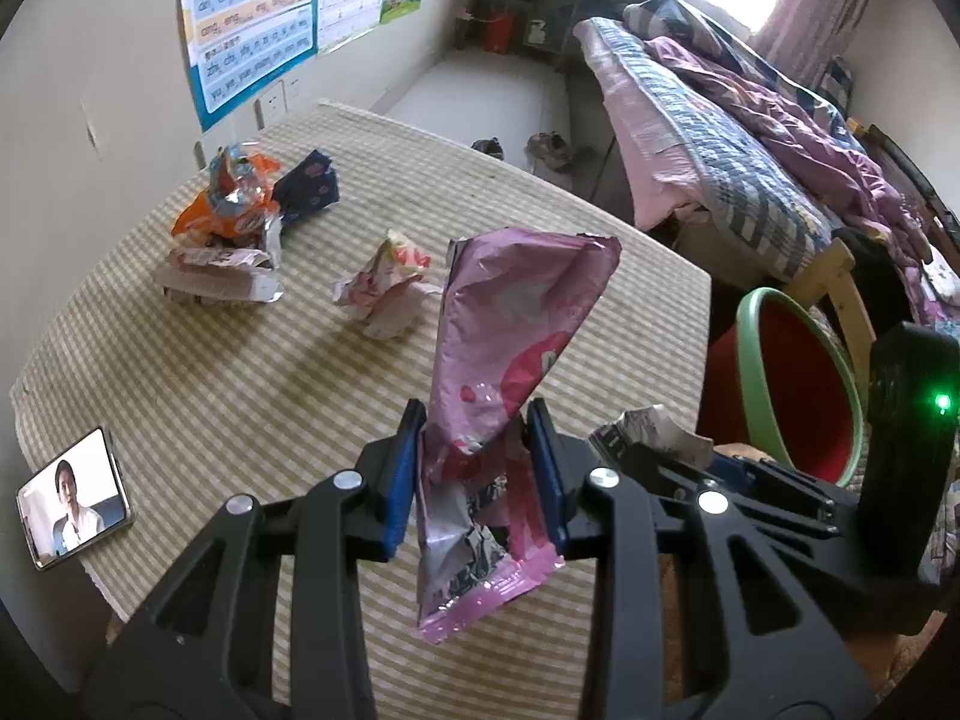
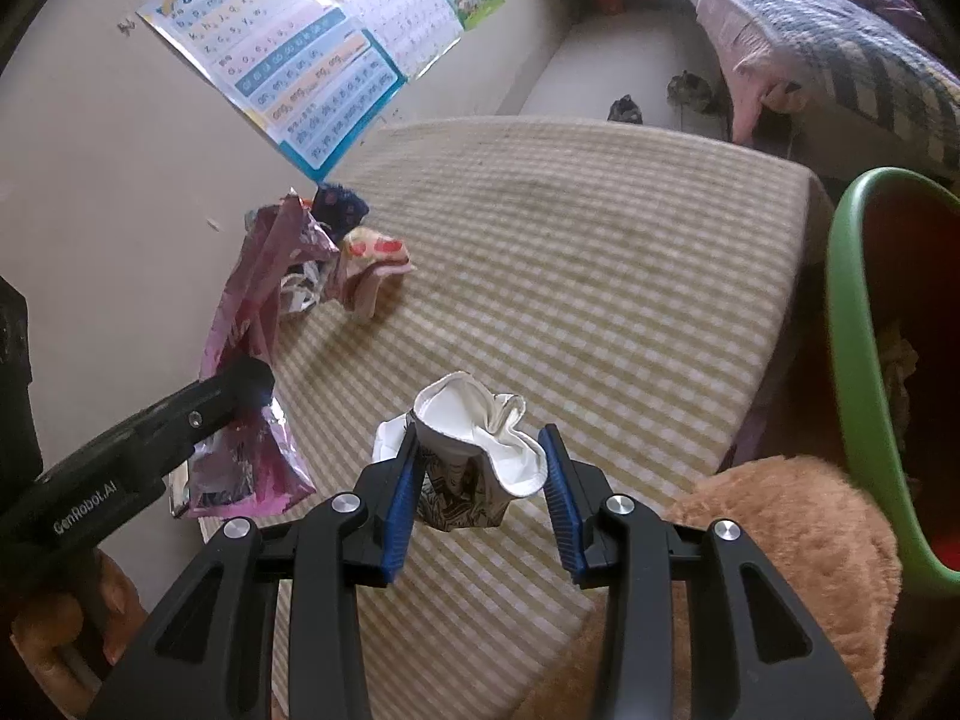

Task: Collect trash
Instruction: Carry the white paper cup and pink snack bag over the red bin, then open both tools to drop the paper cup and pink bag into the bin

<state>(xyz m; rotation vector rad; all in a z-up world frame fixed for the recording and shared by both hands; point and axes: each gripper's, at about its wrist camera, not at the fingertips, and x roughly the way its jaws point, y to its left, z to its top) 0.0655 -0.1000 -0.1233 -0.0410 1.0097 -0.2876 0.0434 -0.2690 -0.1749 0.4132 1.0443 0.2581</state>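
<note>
My left gripper point(image 1: 477, 414) is shut on a big pink foil bag point(image 1: 510, 324) and holds it above the striped table point(image 1: 240, 390). The bag also shows in the right wrist view point(image 2: 252, 312), with the left gripper point(image 2: 252, 384) on it. My right gripper point(image 2: 480, 444) is shut on a crumpled white paper cup point(image 2: 474, 450), lifted over the table's near edge. It appears in the left wrist view point(image 1: 645, 435) beside the red bin with a green rim point(image 1: 798, 384). On the table lie a pink-white wrapper point(image 1: 387, 282), an orange bag point(image 1: 231, 198), a dark blue wrapper point(image 1: 309, 186) and a white wrapper point(image 1: 219, 282).
A phone point(image 1: 72, 498) with a lit screen lies at the table's near left corner. The bin point(image 2: 870, 360) stands right of the table, next to a brown plush object point(image 2: 780, 540). A bed point(image 1: 750, 120) is at the right, posters point(image 1: 252, 30) on the wall.
</note>
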